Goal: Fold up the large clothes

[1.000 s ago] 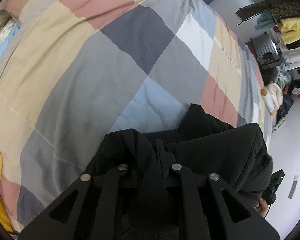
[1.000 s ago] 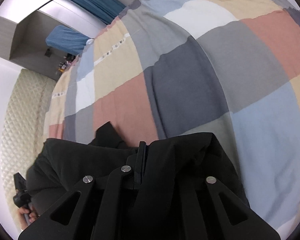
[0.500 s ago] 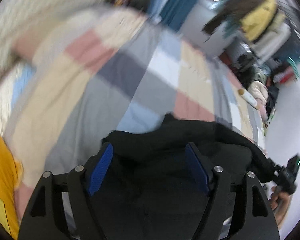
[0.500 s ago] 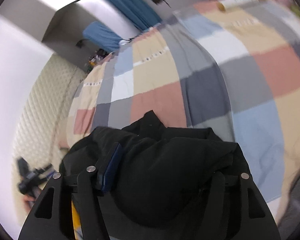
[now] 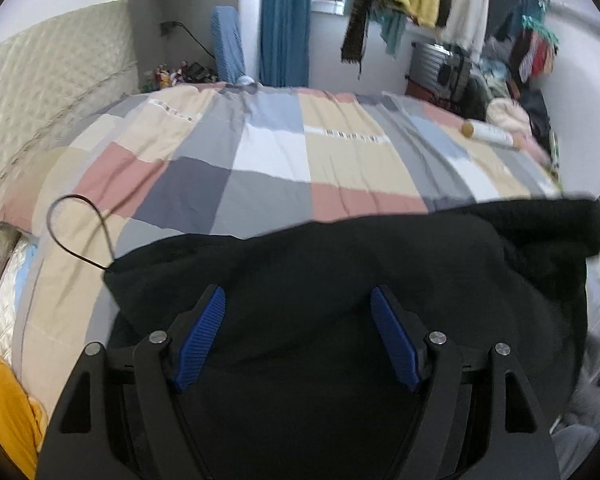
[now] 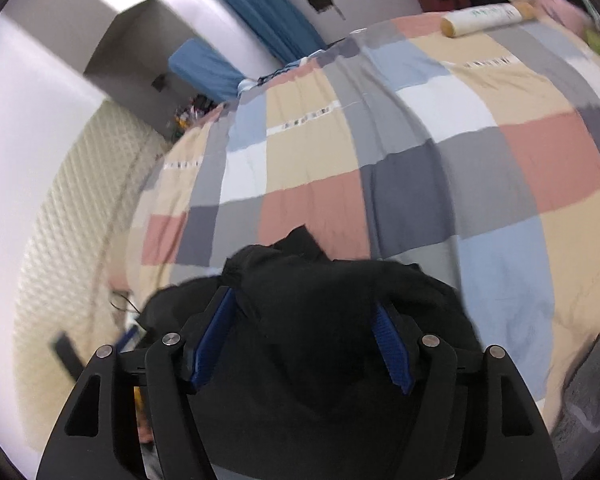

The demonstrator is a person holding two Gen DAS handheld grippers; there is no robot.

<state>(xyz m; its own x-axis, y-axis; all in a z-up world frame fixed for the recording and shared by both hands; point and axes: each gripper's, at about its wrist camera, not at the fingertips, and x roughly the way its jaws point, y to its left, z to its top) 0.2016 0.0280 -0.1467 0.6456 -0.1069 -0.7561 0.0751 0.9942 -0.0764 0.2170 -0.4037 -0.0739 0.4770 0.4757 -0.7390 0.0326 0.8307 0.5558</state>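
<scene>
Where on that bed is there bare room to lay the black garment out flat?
The patchwork bedspread is bare across its middle, between the black garment at the near edge and the blue curtain. It is crowded at the far right corner by the cream roll, and near the black cord at left.

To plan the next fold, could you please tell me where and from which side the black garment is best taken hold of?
Likely the far hem of the black garment, coming low from the near side. In the left view that edge runs as one fairly straight line across the patchwork bedspread, thin enough to pinch. Both the left tool and the right tool stand open.
</scene>
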